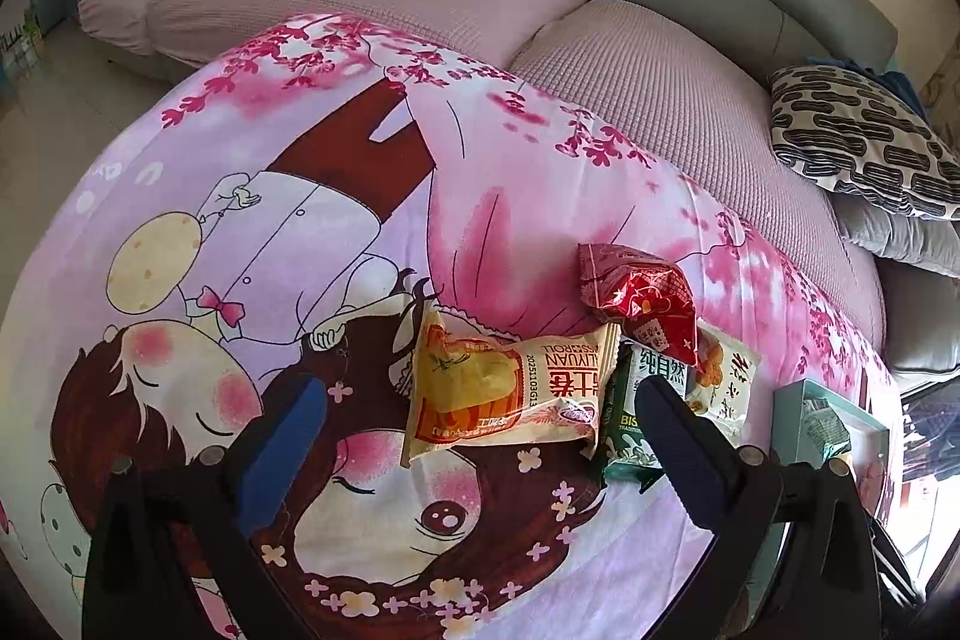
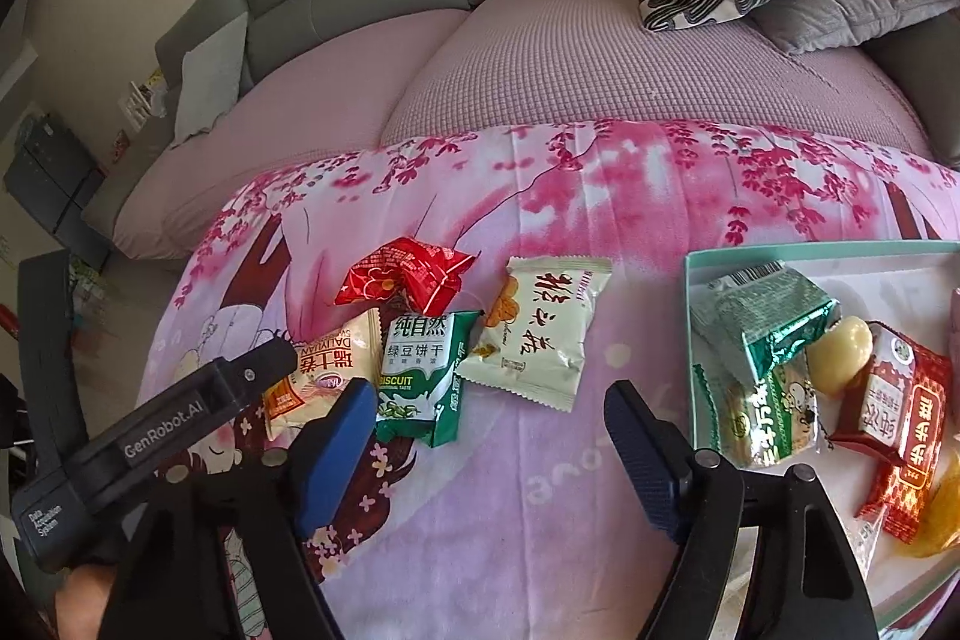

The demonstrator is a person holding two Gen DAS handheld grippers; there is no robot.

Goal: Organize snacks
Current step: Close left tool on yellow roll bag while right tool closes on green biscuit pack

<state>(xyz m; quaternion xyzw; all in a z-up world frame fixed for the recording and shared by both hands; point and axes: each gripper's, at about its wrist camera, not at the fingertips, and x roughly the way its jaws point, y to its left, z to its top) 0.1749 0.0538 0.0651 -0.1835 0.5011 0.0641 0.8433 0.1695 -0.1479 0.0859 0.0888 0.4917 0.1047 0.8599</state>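
Left wrist view: left gripper (image 1: 474, 412) jaws spread wide, nothing held. The yellow roll packet (image 1: 510, 391) lies flat on the cartoon blanket (image 1: 252, 148) between the fingers, untouched, long axis running finger to finger. The right finger overlaps the green biscuit packet (image 1: 630, 424); whether it touches it I cannot tell. A red packet (image 1: 642, 292) rests just behind, its lower end overlapping the biscuit packet.

Right wrist view: right gripper (image 2: 492, 430) jaws apart, nothing between them, only blanket below. Green biscuit packet (image 2: 426, 376) sits upright in frame beside the left finger. White packet (image 2: 540, 334) tilts diagonally. Teal tray (image 2: 708, 262) at right holds more snacks.
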